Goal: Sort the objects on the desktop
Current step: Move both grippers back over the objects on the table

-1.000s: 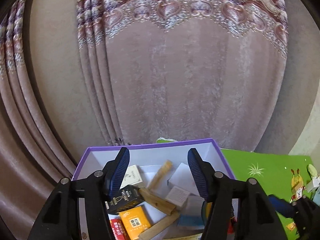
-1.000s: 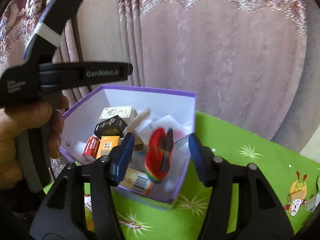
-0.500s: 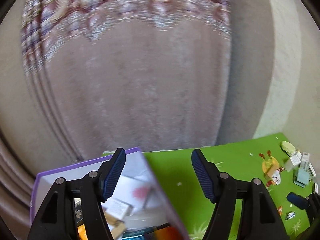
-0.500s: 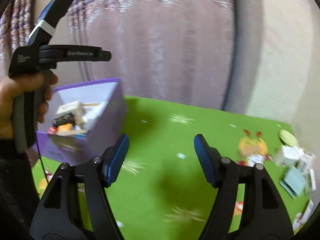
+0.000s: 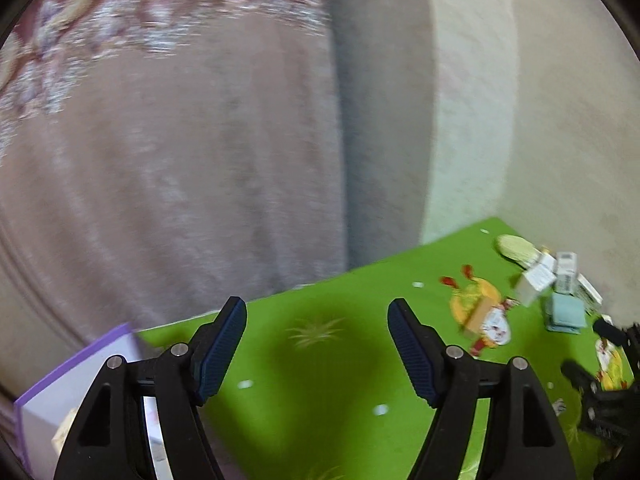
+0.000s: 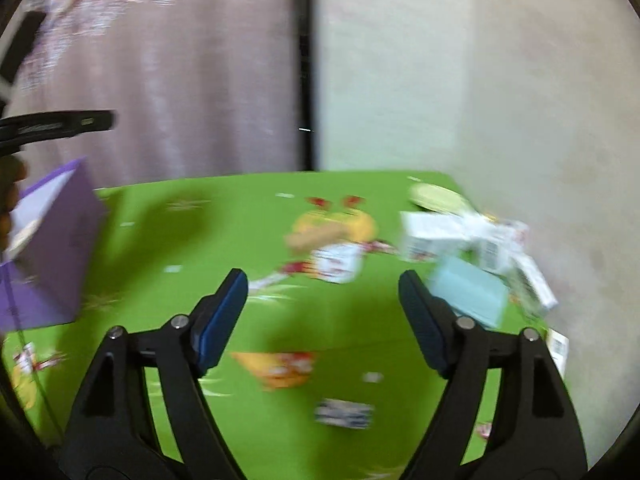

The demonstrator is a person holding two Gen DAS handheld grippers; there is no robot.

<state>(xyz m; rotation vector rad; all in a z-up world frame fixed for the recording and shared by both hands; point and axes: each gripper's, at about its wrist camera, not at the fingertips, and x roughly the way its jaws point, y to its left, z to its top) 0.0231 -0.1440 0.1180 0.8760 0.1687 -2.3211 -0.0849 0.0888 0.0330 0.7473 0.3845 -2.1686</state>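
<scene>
Left gripper (image 5: 316, 344): spread wide, nothing between the pads, jaws just been opening; hung over bare green cloth (image 5: 328, 392). Right gripper (image 6: 322, 308): likewise spread and empty, jaws just been opening, above the same cloth.

Low in the right view, near the gripper: a small blue-and-white packet (image 6: 345, 413), flat on the cloth, too blurred to read.

To the left, at the cloth's edge: purple box (image 6: 52, 256), open top, pale things inside, not clear which. Same box at the lower left corner of the left view, partly behind the left gripper's frame.

Farther off, at the far right corner of the table: loose pile of small items, still outside the box. Pale blue box (image 6: 470, 294) nearest, just beyond the right finger; white cartons (image 6: 436, 236) behind it, touching one another; a pale round thing (image 6: 434, 196) at the back. Well apart from the purple box.

Behind all: pink curtain (image 5: 168, 184) on the left, pale wall (image 6: 460, 80) on the right.
</scene>
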